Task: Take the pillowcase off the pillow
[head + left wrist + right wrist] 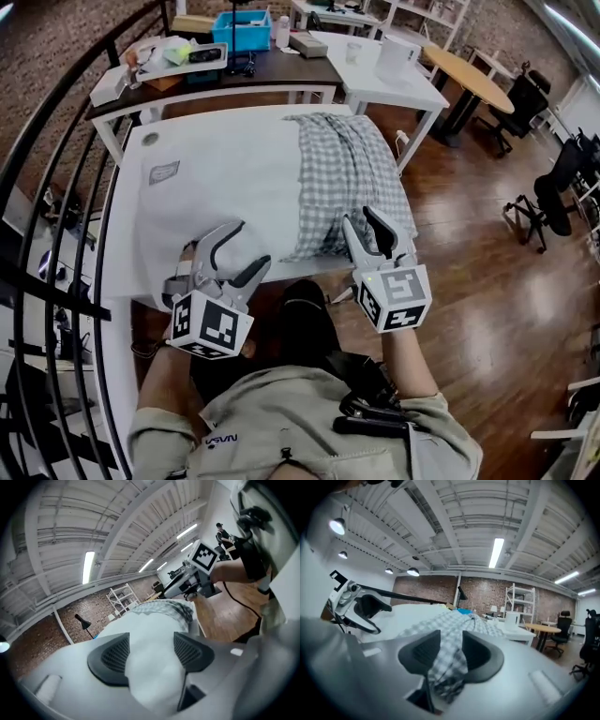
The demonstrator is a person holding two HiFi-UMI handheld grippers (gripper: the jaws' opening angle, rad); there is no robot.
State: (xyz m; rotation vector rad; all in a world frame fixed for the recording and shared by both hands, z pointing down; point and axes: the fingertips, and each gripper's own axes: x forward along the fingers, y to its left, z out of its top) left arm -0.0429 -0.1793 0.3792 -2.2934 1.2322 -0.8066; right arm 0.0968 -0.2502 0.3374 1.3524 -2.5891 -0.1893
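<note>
A white pillow (216, 178) lies on a white table in the head view. A grey checked pillowcase (347, 178) is bunched over its right end. My left gripper (251, 244) is at the pillow's near edge with its jaws spread wide. In the left gripper view the pillow (150, 677) bulges between the open left gripper (151, 641), and the pillowcase (171, 609) lies beyond. My right gripper (358, 217) stands at the near corner of the pillowcase. In the right gripper view a fold of the pillowcase (447, 663) hangs between the parted jaws of the right gripper (450, 646).
A black railing (56, 187) runs along the left. Behind the pillow stand a dark desk with a blue bin (241, 30) and a white table (394, 84). A round wooden table (473, 75) and office chairs (553, 197) stand on the wooden floor to the right.
</note>
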